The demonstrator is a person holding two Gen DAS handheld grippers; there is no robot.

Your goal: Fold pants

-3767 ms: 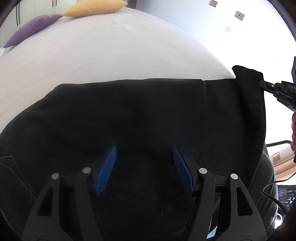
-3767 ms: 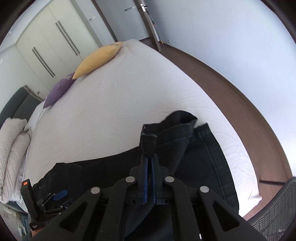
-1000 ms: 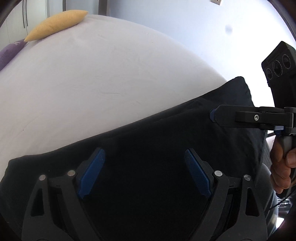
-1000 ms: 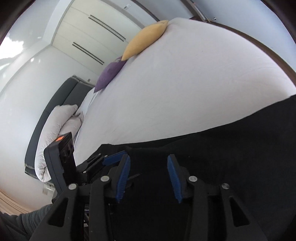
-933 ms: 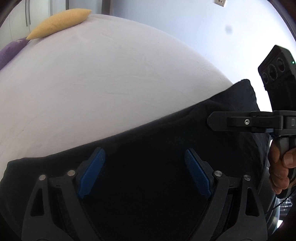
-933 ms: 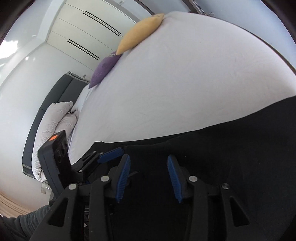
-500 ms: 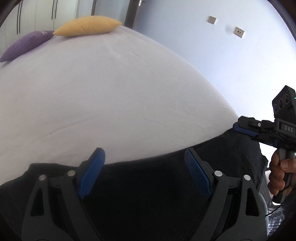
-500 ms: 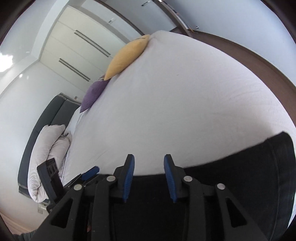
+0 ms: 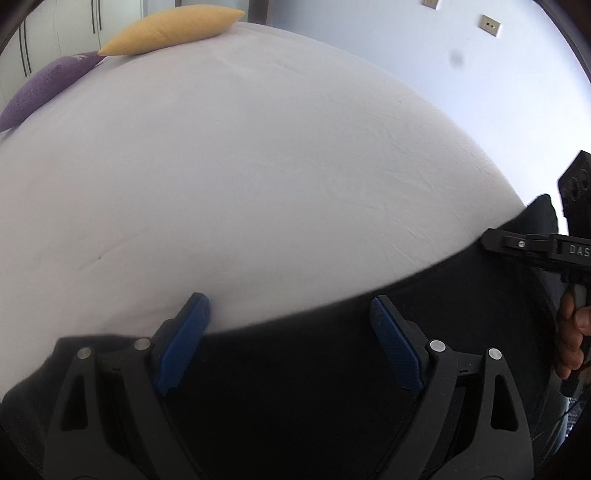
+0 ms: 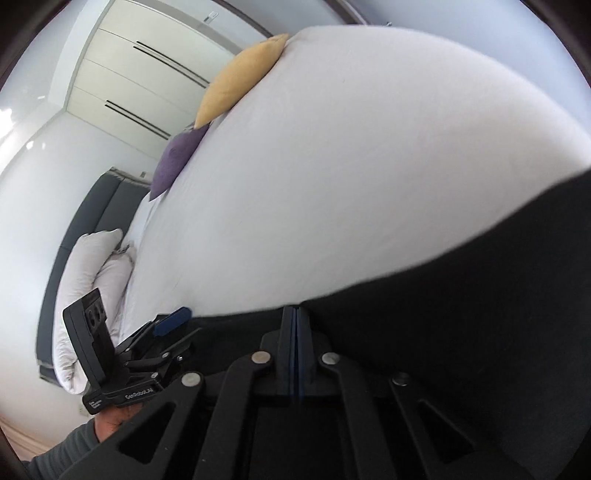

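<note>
The right gripper (image 10: 294, 314) has its two blue, ribbed pads pressed flat together at lower centre of the right wrist view, right at the far edge of the black pants (image 10: 461, 350). Whether a fold of the cloth is pinched between them cannot be told, since the dark fabric and the black finger frames merge there. The left gripper (image 9: 290, 314) stands wide apart in the lower part of the left wrist view, its textured blue pads (image 9: 183, 343) angled outward on matte black, triangular-cutout arms; nothing sits between them but the pants' edge below.

The pants are a soft, lint-free-looking black mass filling the bottom of both views, their upper edge a smooth curve against the white sheet of the bed (image 9: 258, 166). The sheet is matte and lightly creased, bulging into a dome under the lens.

At the upper left of the left wrist view lie a yellow cushion (image 9: 170, 29), lens-shaped with pointed corners, and a purple cushion (image 9: 44, 88) of nubbly weave. In the right wrist view, plump white pillows (image 10: 92, 288) rest against a dark padded headboard (image 10: 92, 210) at the left, below pale wardrobe doors (image 10: 140, 74) with slim dark handles. A hand (image 9: 570, 332) grips the right tool's handle at the right edge.
</note>
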